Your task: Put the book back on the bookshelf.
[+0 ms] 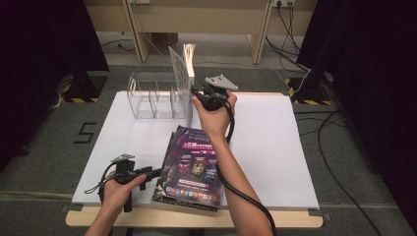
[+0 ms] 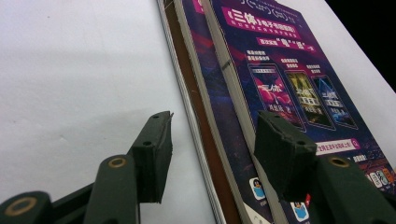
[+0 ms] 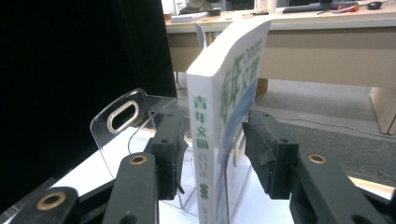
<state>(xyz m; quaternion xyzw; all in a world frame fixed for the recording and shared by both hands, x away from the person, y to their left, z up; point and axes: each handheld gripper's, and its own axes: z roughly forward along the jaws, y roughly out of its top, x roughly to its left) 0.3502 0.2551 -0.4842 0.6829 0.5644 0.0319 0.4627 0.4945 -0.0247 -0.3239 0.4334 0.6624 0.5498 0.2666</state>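
A white-spined book [image 1: 189,59] with green characters [image 3: 210,107] stands upright at the right end of a clear acrylic rack [image 1: 152,96] at the back of the table. My right gripper [image 1: 197,91] reaches it from the right. In the right gripper view its jaws [image 3: 212,135] stand on either side of the book, open, with a small gap at the right pad. A stack of purple magazines [image 1: 194,167] lies at the front. My left gripper [image 1: 156,172] rests low at the stack's left edge [image 2: 280,70], open [image 2: 212,126], one jaw over the table, the other over the cover.
The white table top [image 1: 275,147] has bare room to the right of the magazines. The rack's clear handle wall [image 3: 121,114] stands left of the book. A wooden desk [image 1: 196,19] stands behind, black curtains hang at both sides, and cables [image 1: 334,162] run on the floor at right.
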